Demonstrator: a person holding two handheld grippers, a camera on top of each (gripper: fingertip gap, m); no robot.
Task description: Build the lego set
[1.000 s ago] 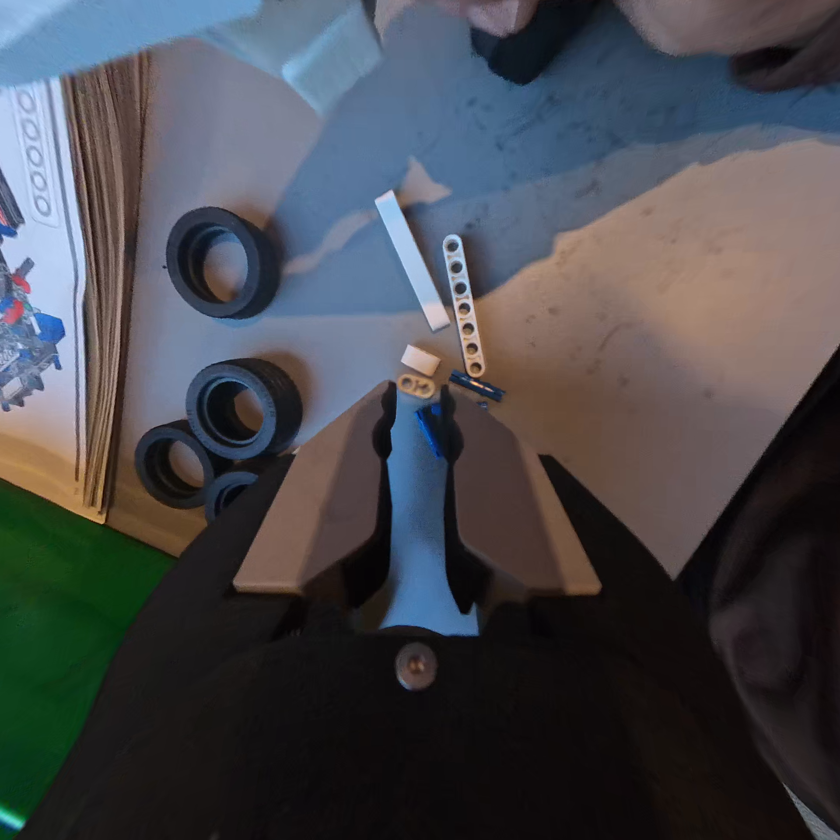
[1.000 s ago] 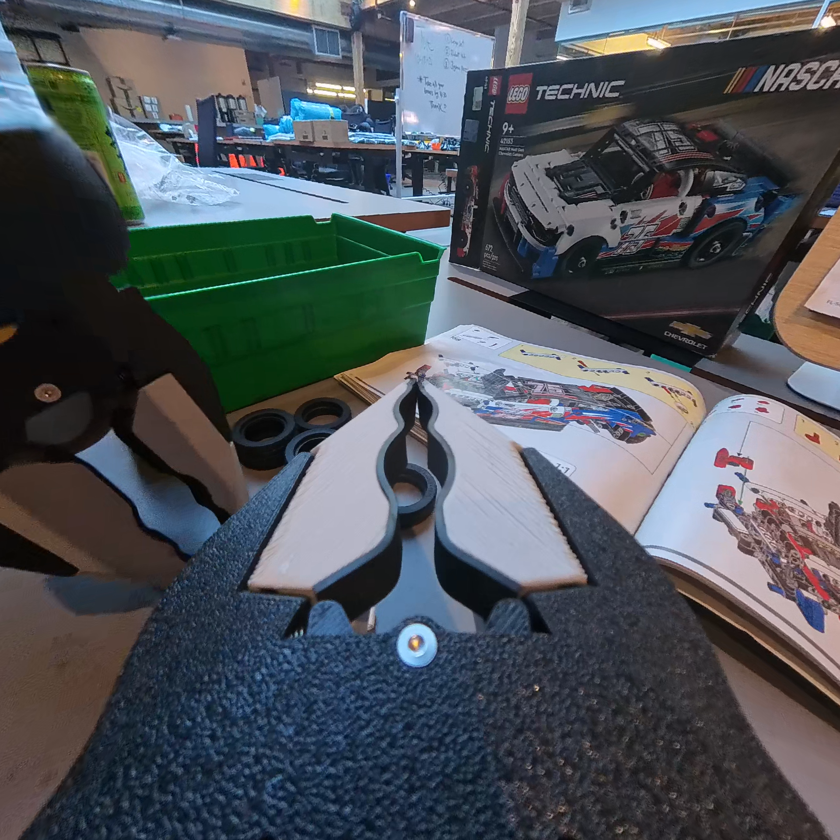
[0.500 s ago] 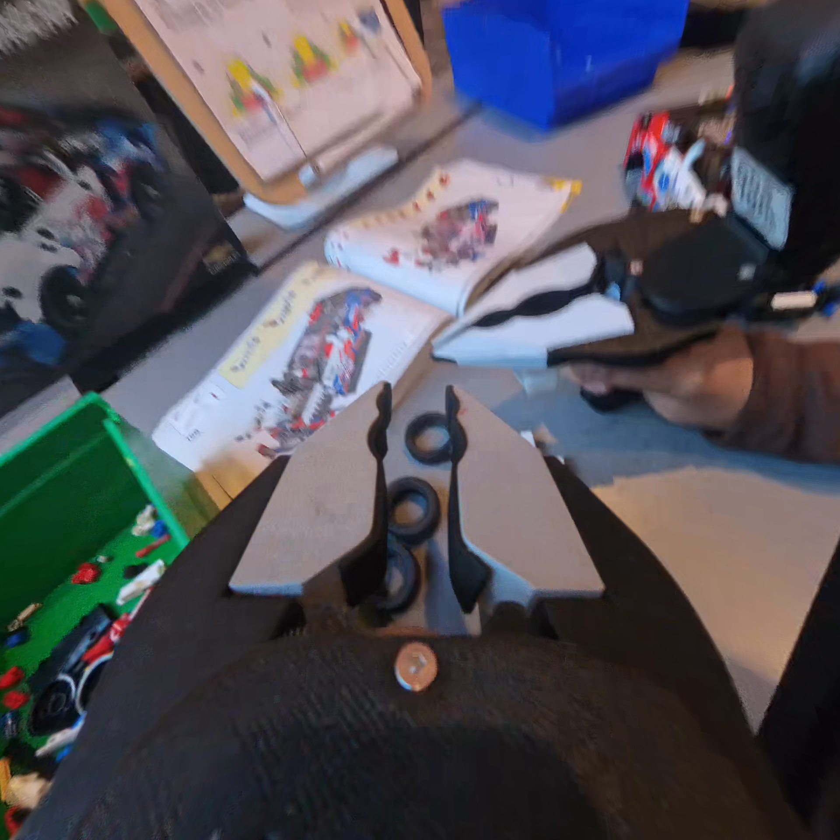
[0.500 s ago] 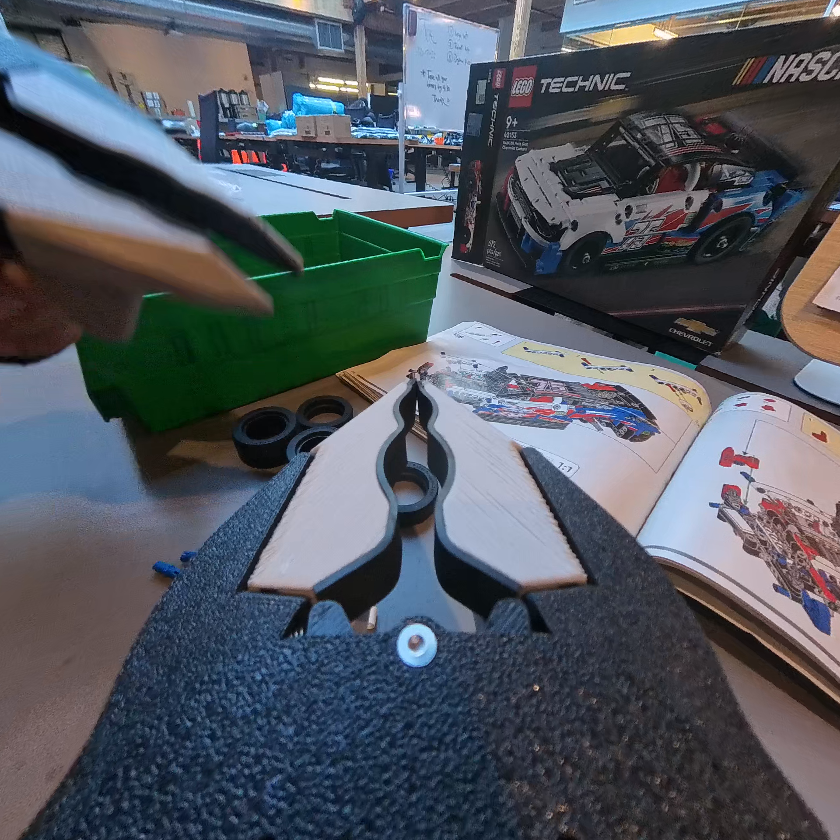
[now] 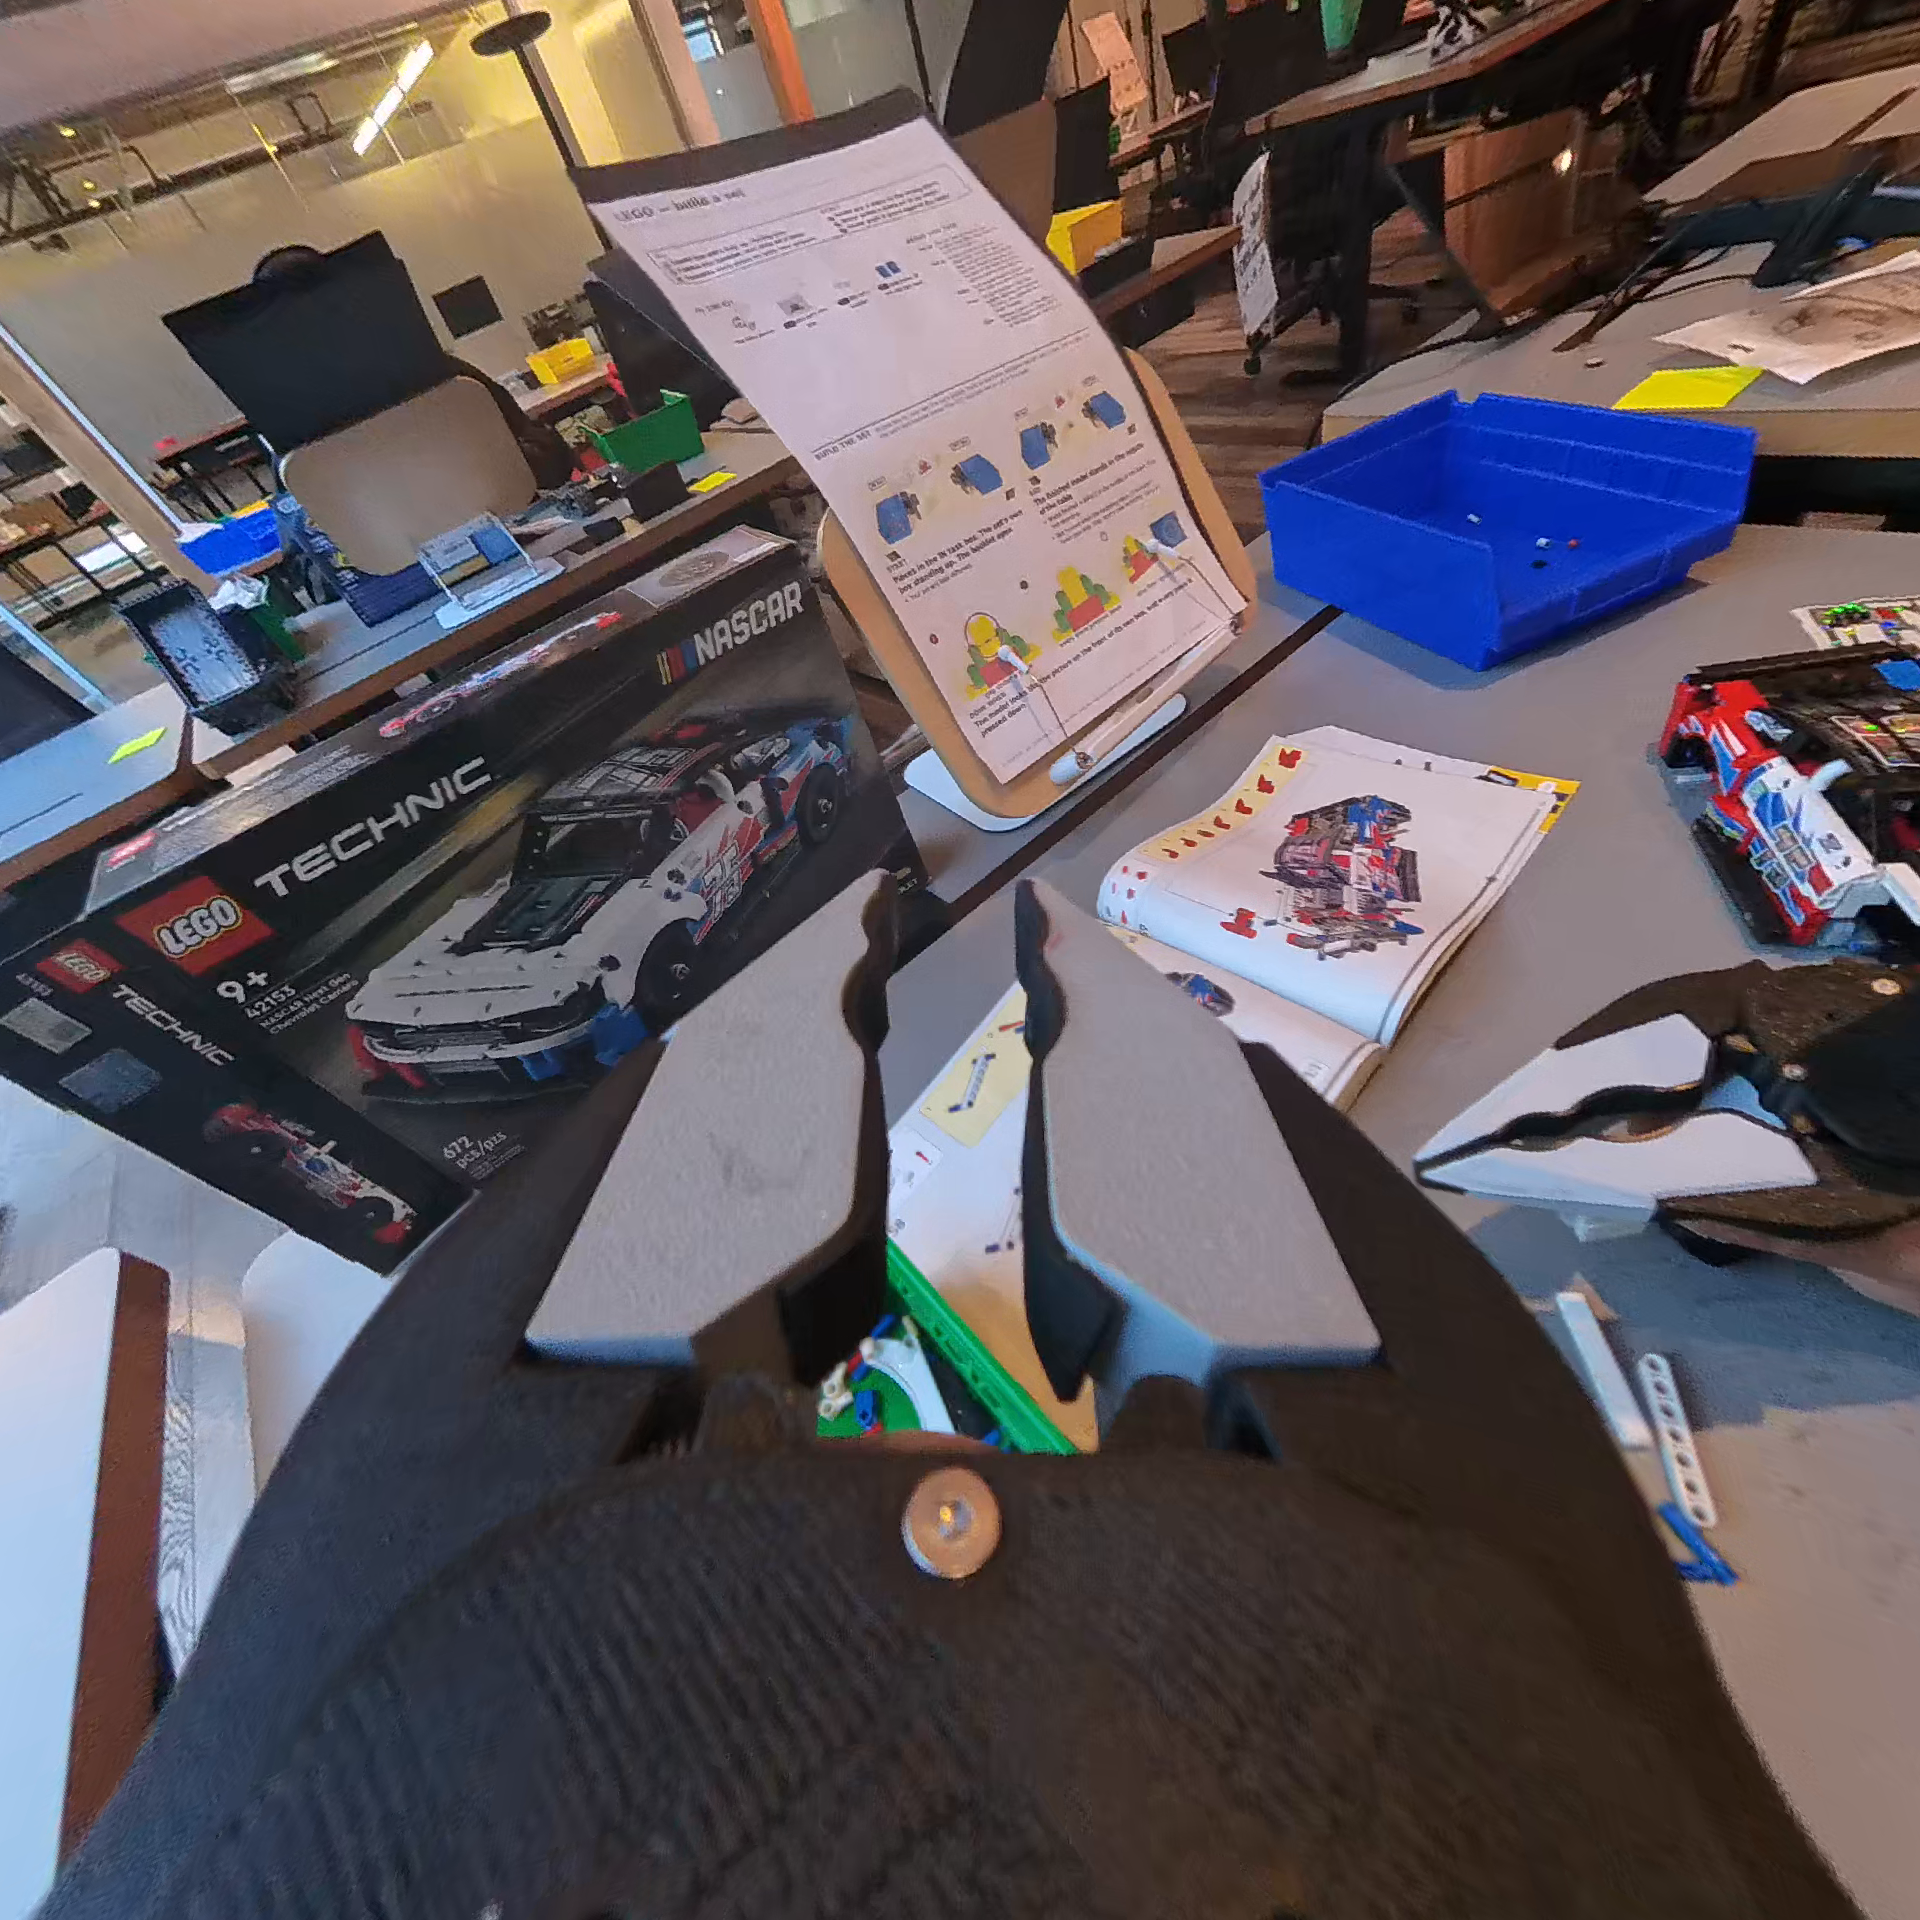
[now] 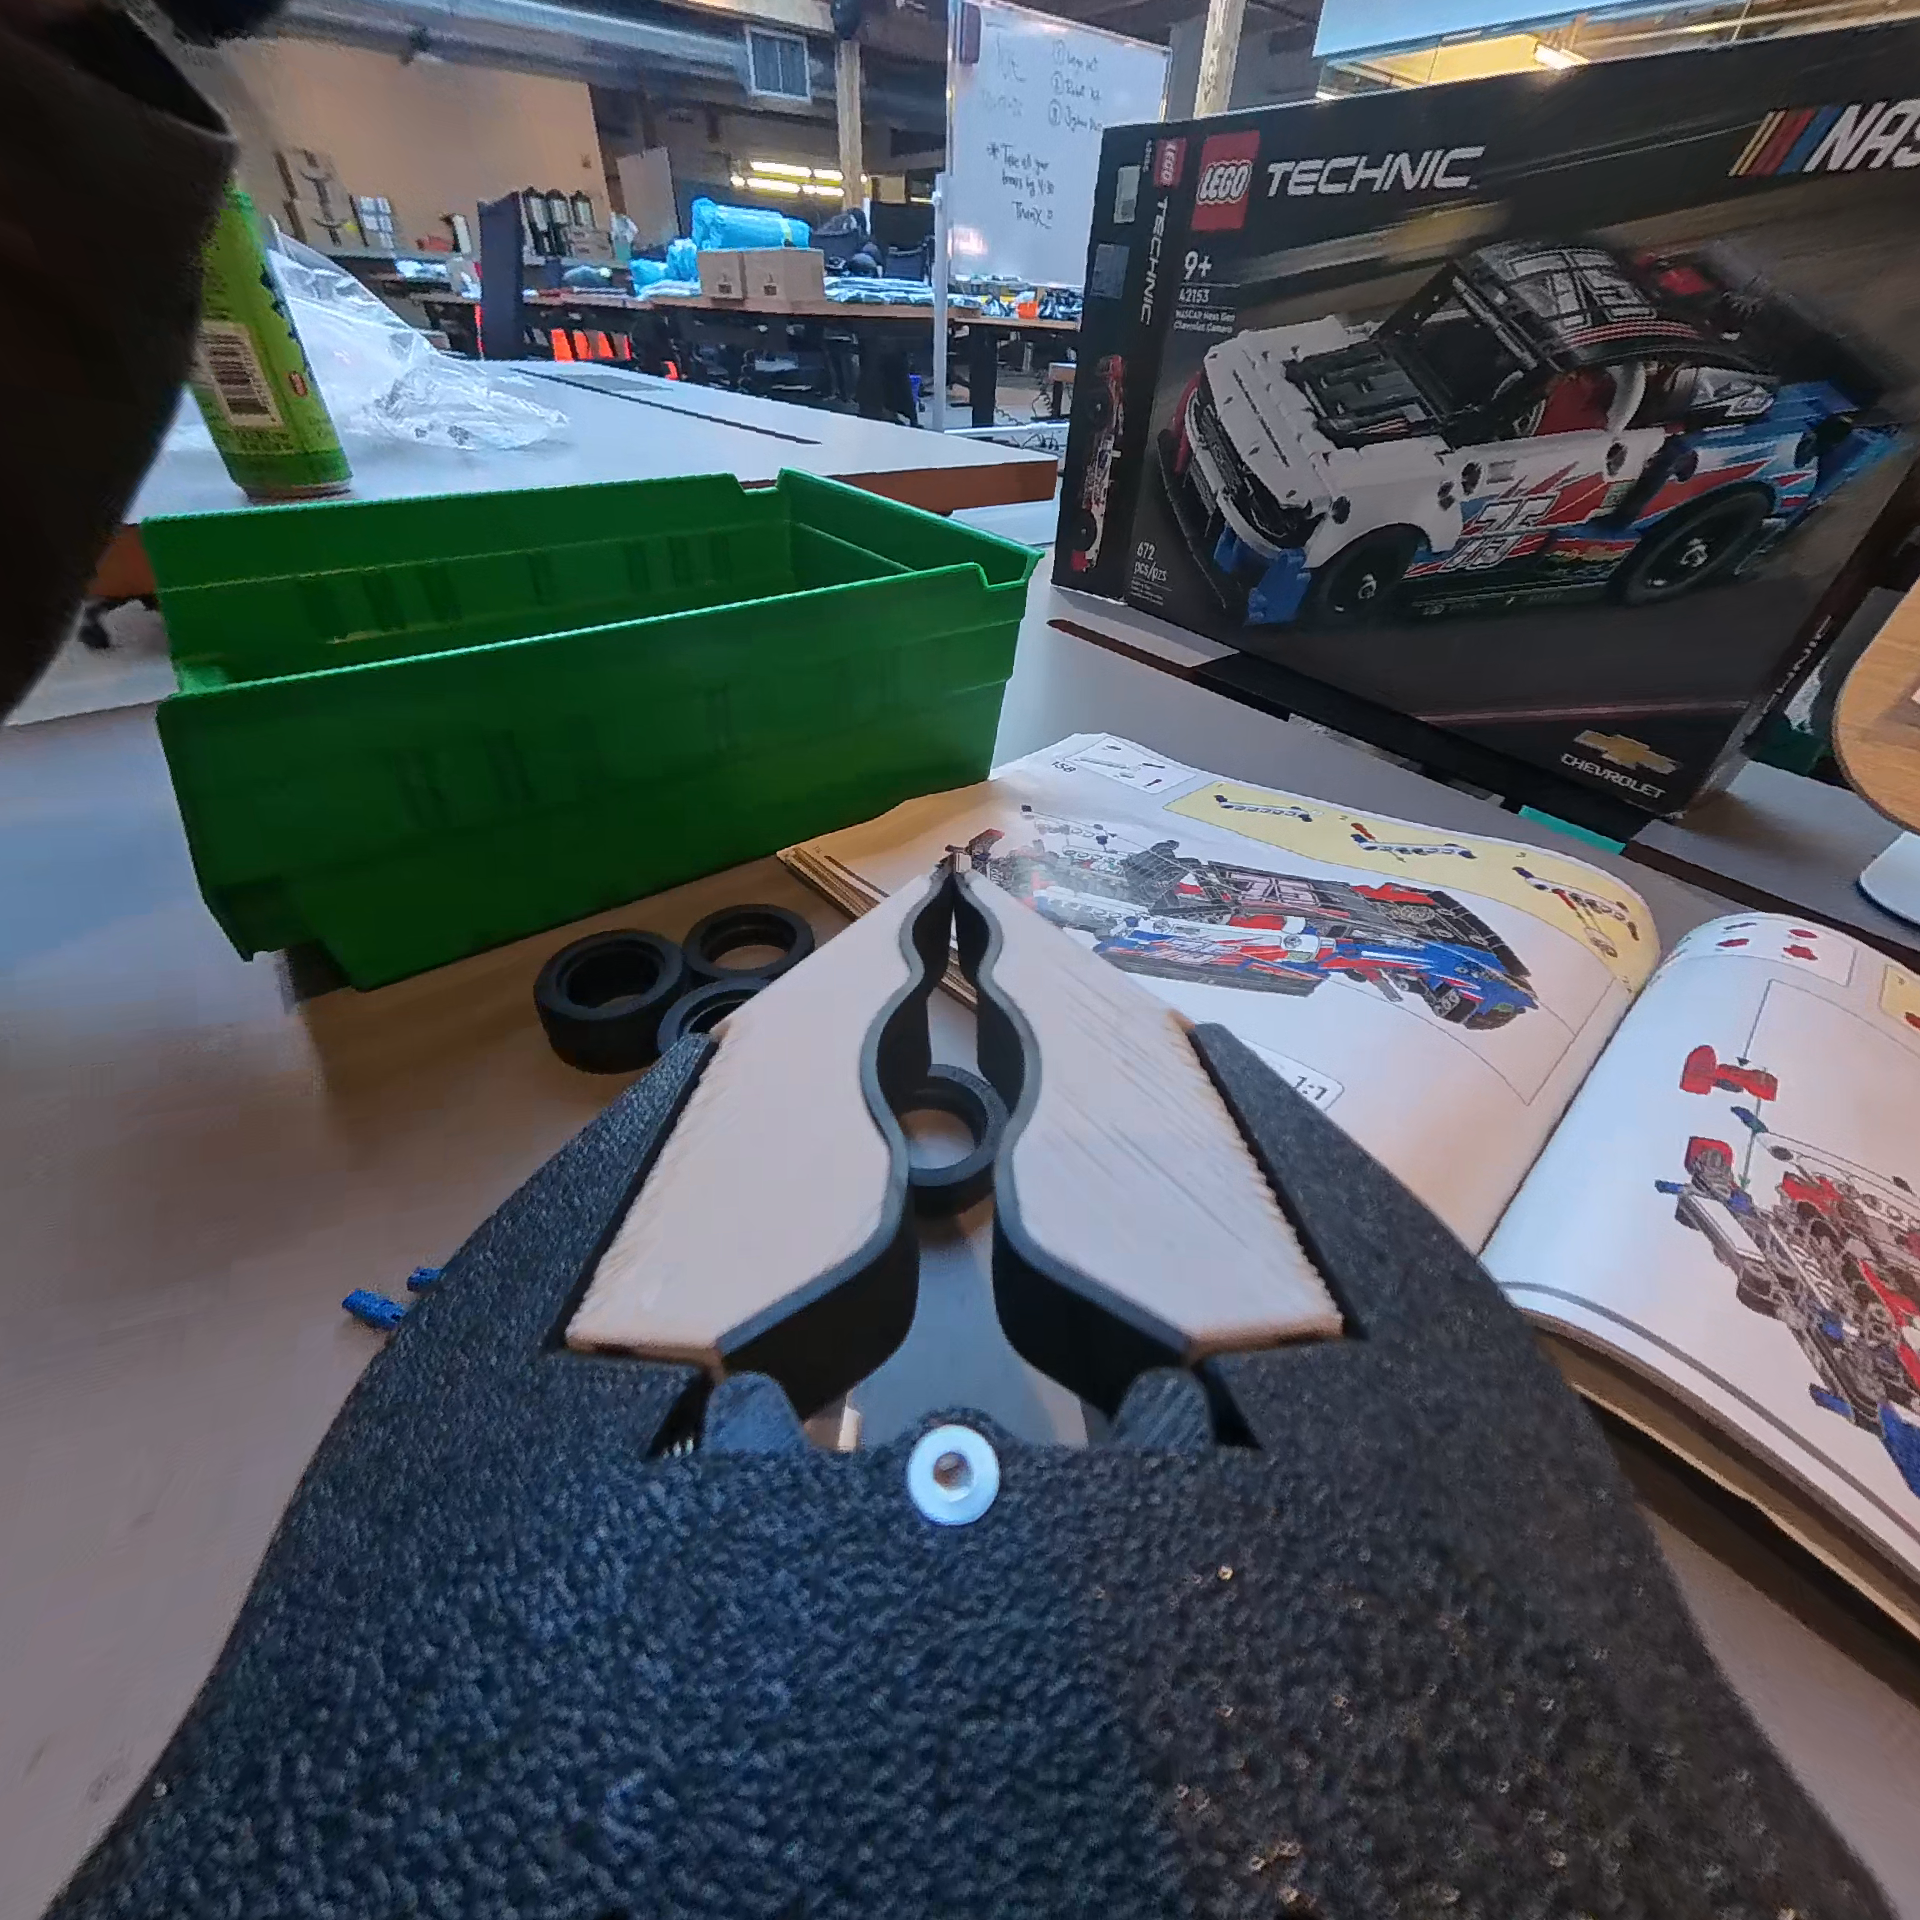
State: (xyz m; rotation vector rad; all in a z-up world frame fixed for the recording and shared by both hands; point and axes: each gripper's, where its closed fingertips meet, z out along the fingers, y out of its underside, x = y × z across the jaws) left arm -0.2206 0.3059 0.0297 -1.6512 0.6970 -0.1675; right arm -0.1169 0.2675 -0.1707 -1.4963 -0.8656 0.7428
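Observation:
My left gripper is open and empty, held up over the green bin, whose loose parts show between its fingers. My right gripper is shut, its tips low over the open instruction booklet; I see nothing held in it. It also shows in the left wrist view. A black tyre lies on the table below its fingers, with other tyres beside the green bin. A white beam, a holed beam and a blue pin lie on the table. A partly built car sits at right.
The set's box stands behind the booklet. An instruction sheet on a stand and a blue bin are at the back. Blue pins lie on the table at left. A green can and a plastic bag are behind the bin. Left tips to right tips: about 25 cm. The blue pin lies some 15 cm from my right tips, 35 cm from my left tips.
My left gripper has lifted from the small parts on the table and swung up over the green bin, now facing the box. The right gripper has stayed put.

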